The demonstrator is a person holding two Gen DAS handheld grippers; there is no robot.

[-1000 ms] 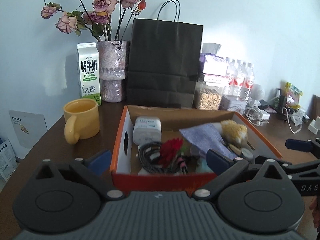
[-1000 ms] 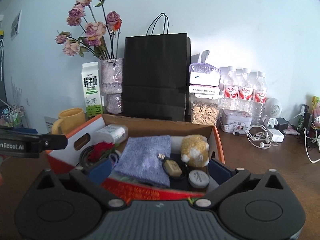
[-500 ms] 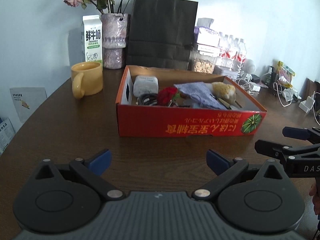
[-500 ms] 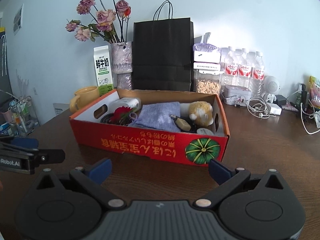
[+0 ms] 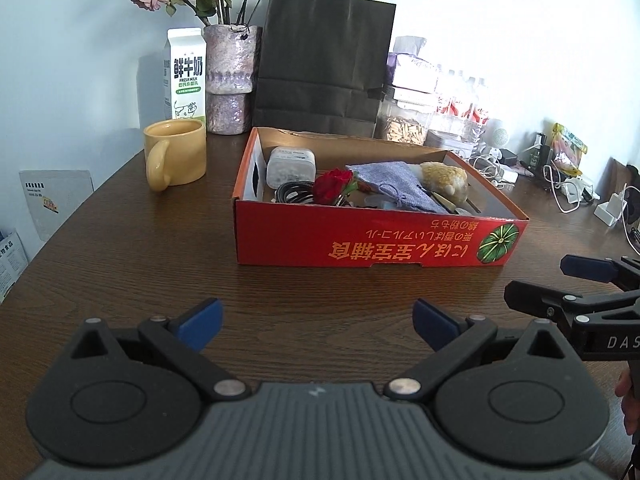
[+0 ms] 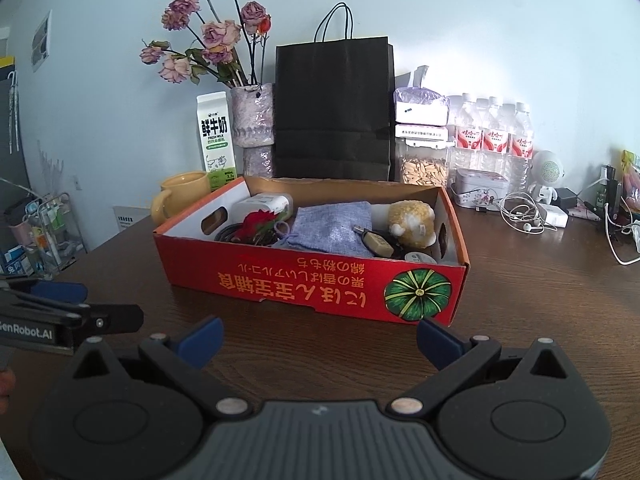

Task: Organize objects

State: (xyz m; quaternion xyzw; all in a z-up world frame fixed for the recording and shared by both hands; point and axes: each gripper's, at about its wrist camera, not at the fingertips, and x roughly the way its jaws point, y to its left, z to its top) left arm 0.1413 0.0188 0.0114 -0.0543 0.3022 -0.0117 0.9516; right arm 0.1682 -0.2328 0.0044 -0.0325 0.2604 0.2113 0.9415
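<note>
Now both grippers, left [image 5: 316, 320] and right [image 6: 320, 340], jaws apart (empty), hover over bare table [image 5: 160, 264] near the red box [image 5: 380, 246] front edge.

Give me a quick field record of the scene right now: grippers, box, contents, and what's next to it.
left gripper: open, empty, above the table short of the box
right gripper: open, empty, at the box's front wall
box: red cardboard, open top, on the wooden table
contents: red rose, purple pouch, plush toy, white case, black cable
beside box: yellow mug
</note>
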